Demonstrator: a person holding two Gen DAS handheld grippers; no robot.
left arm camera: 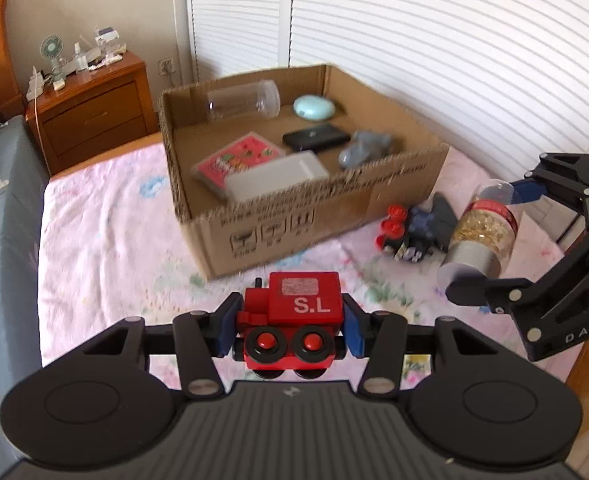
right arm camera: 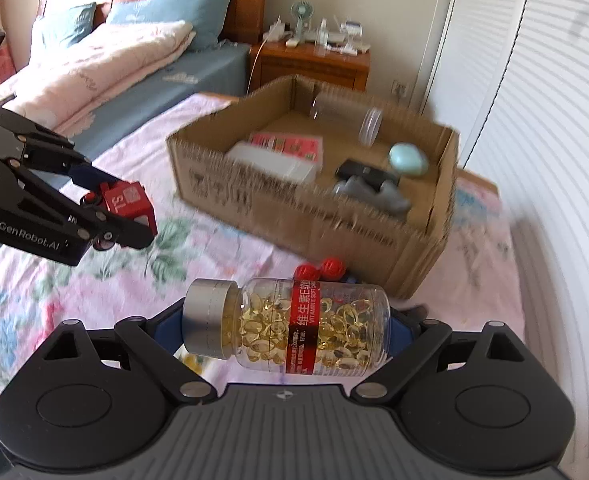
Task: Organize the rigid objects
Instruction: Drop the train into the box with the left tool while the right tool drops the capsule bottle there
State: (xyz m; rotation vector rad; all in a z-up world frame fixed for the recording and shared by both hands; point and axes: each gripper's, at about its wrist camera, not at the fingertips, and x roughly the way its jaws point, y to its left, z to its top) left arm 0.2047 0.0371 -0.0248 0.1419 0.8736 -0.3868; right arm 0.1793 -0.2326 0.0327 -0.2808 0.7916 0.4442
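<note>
Red and boxy, the toy train [left arm camera: 292,322] sits low in the middle of the left wrist view, squeezed tight between the blue pads of the left gripper [left arm camera: 292,326]. Only its two sides are pinched. If the gripper tips or bumps something, the train could turn or slip out and fall onto the flowery bed sheet [left arm camera: 106,216].

Low in the middle of the right wrist view, the right gripper [right arm camera: 290,330] holds a pill bottle [right arm camera: 290,326] lying sideways, pinched end to end, from the silver cap to the bottom. The bottle is round and smooth, so I think it could roll or pop free.

Up past both grippers, in the middle of each view, is the cardboard box [left arm camera: 326,216]. It already holds a clear jar [left arm camera: 244,100], a pink card [left arm camera: 238,160] and other things. A dropped toy could hit them, or catch the box wall. Both grippers are close together and could bump. A small toy [left arm camera: 414,232] waits on the sheet beside the box.
</note>
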